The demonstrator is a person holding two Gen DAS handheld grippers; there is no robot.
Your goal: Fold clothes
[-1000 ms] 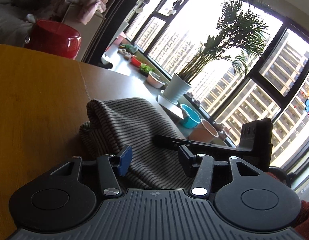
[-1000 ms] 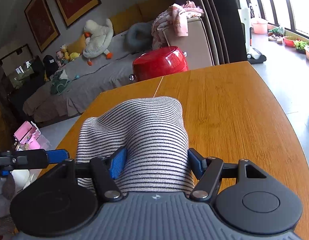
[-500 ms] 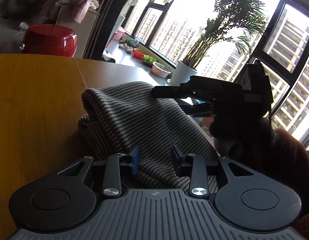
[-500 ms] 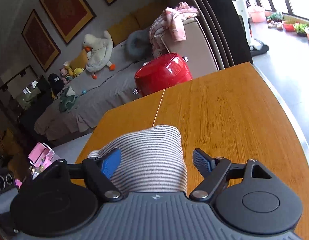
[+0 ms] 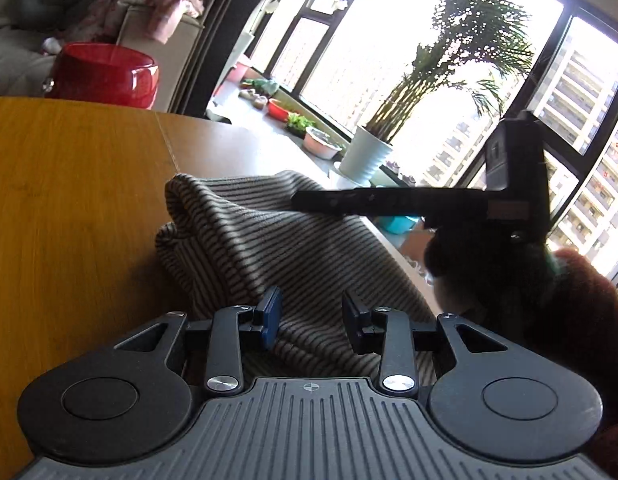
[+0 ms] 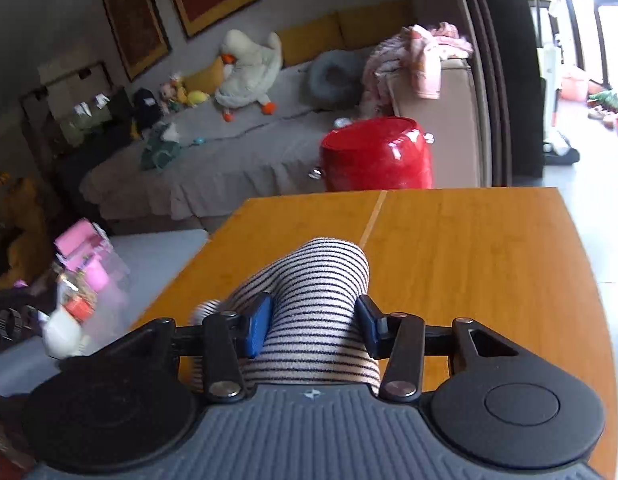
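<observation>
One striped knit garment (image 6: 313,304) lies bunched on the wooden table (image 6: 469,248). The right gripper (image 6: 313,326), jaws just closing, pinches a fold. The left gripper (image 5: 311,322) stands narrow around cloth; whether it grips, I cannot tell. No readable writing.

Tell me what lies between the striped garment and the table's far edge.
Only bare wooden table; nothing sits past the striped garment before the far edge, as the right wrist view shows.
</observation>
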